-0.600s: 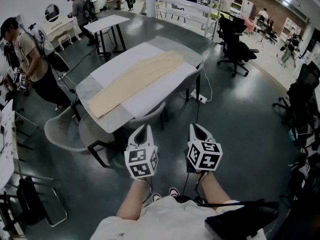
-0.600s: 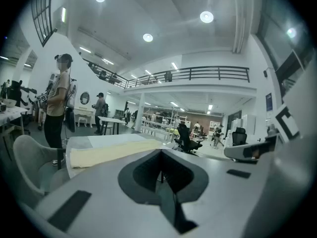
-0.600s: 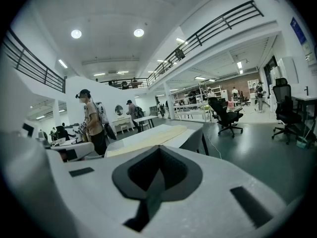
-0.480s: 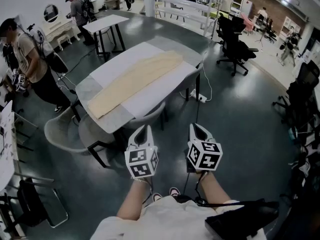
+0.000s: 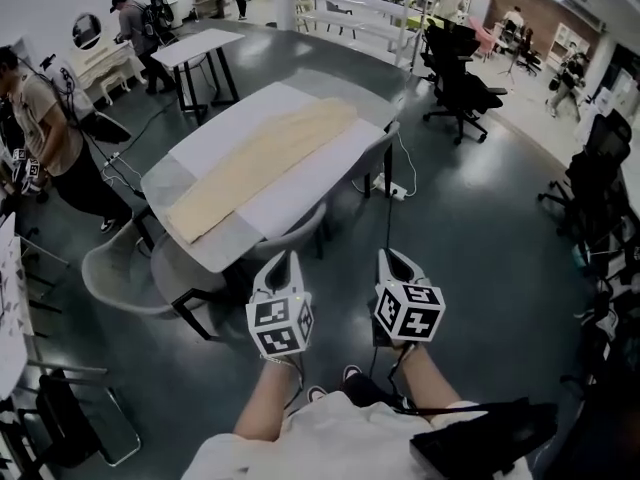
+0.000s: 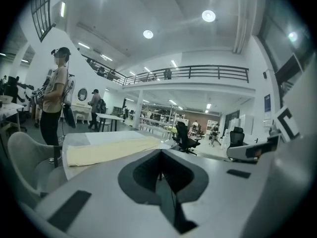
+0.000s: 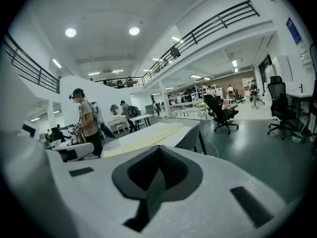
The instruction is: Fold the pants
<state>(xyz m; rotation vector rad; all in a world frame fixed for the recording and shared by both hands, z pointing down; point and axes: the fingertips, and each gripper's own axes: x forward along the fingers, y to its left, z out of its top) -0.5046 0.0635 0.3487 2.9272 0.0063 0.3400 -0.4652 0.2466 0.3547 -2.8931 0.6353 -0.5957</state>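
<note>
Left gripper (image 5: pixel 286 258) and right gripper (image 5: pixel 389 256) are held clenched, empty, well short of the pants (image 5: pixel 262 166), laid lengthwise away; left is nearer

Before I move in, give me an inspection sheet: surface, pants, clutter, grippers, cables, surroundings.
Surface: grey table with a white cover.
Job's things: cream pants lying flat, full length, along the cover.
Clutter: nothing seen.
Grippers: left gripper and right gripper both shut, empty, held short of the table.
Cables: power strip and cable on the floor beside the table.
Surroundings: grey chair at the table's near corner; black office chairs to the right; person standing at left.
</note>
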